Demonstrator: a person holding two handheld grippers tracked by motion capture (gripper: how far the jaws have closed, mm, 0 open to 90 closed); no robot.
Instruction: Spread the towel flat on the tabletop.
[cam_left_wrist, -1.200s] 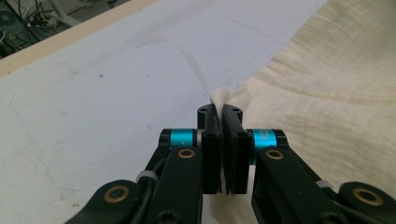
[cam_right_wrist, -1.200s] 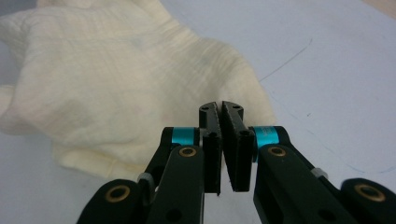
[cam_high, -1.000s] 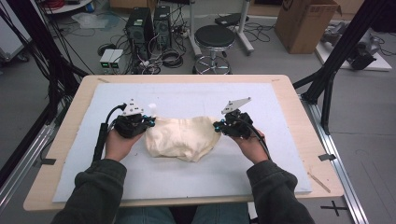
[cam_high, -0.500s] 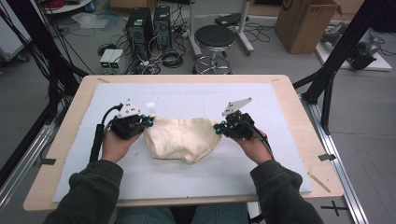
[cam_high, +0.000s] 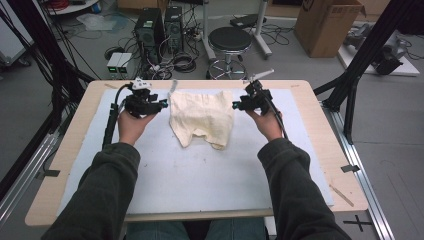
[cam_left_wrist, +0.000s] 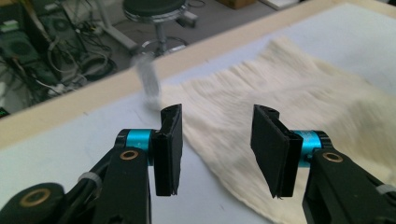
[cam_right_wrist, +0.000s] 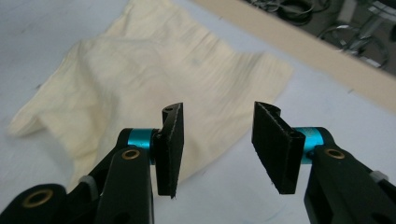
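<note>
A cream cloth (cam_high: 202, 115) lies spread on the white mat (cam_high: 200, 175), its upper edge near the table's far side and its lower end rumpled. My left gripper (cam_high: 164, 104) hovers just beyond the cloth's top left corner. Its jaws have just been opening and stand apart with nothing between them (cam_left_wrist: 217, 140); the cloth (cam_left_wrist: 289, 102) lies under and past them. My right gripper (cam_high: 235, 105) sits at the top right corner. Its jaws have likewise just been opening and are empty (cam_right_wrist: 217, 140), above the cloth's edge (cam_right_wrist: 140, 70).
The wooden table (cam_high: 320, 100) frames the mat. A thin wooden stick (cam_high: 342, 196) lies near the right front corner. Beyond the far edge are a black stool (cam_high: 230, 40), computer towers (cam_high: 160, 25), cables and a cardboard box (cam_high: 327, 25). Black frame posts flank the table.
Both hands carried the cloth toward the far edge and stretched it out flatter. Both grippers then opened and let go of its corners.
</note>
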